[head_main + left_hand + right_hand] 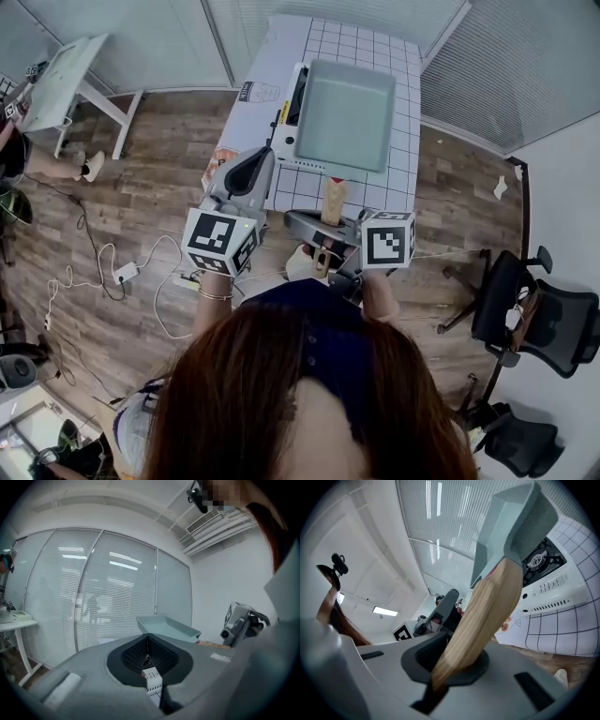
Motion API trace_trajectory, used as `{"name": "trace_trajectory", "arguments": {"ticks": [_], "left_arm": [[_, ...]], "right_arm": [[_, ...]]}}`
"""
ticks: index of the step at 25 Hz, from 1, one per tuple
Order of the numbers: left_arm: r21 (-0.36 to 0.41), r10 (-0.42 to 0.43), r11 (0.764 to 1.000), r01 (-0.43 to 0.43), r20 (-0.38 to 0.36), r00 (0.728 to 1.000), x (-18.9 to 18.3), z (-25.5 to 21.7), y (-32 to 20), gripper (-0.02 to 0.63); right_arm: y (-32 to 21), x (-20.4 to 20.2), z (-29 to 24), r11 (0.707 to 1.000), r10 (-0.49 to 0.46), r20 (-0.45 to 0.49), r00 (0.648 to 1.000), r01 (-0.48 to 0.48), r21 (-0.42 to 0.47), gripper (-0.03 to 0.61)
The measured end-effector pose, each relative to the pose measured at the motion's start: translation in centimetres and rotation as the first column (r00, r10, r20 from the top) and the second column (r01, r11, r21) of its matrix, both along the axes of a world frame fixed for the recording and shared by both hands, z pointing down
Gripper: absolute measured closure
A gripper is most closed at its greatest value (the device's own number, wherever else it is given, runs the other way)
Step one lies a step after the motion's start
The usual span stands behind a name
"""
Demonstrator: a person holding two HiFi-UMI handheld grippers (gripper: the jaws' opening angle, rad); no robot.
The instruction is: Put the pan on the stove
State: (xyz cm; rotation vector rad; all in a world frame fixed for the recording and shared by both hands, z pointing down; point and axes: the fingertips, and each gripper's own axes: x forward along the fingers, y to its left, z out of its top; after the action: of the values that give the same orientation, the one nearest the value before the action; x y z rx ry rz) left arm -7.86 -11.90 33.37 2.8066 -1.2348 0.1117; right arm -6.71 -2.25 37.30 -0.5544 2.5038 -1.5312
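A square grey-green pan [343, 112] with a wooden handle [333, 201] hangs over the white stove [285, 142] and covers most of it. My right gripper [328, 231] is shut on the handle's near end. In the right gripper view the handle [487, 616] runs up out of the jaws to the tilted pan [511, 531], and a black burner [540, 559] of the stove shows beyond it. My left gripper [251, 169] sits at the table's near left corner beside the stove, shut with nothing in it [148, 654]. From there I see the pan [166, 627] ahead.
The stove stands on a white table with a grid pattern [405, 66], with a paper sheet [262, 94] on its left part. Cables and a power strip [122, 274] lie on the wooden floor. Office chairs [544, 309] stand at the right, another white table [61, 80] far left.
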Motion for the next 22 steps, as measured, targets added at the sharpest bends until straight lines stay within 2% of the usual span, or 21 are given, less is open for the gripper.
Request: {"name": "trace_trajectory", "arguments": {"ticks": [22], "left_arm": [[-0.027,-0.056,0.998,0.056,0.022,0.998,2.0,1.7,-5.1,0.604]], "right_arm": [[-6.1,2.8,2.7,0.998,-0.054,-0.003,0.999,0.053,-0.030,0.560]]}}
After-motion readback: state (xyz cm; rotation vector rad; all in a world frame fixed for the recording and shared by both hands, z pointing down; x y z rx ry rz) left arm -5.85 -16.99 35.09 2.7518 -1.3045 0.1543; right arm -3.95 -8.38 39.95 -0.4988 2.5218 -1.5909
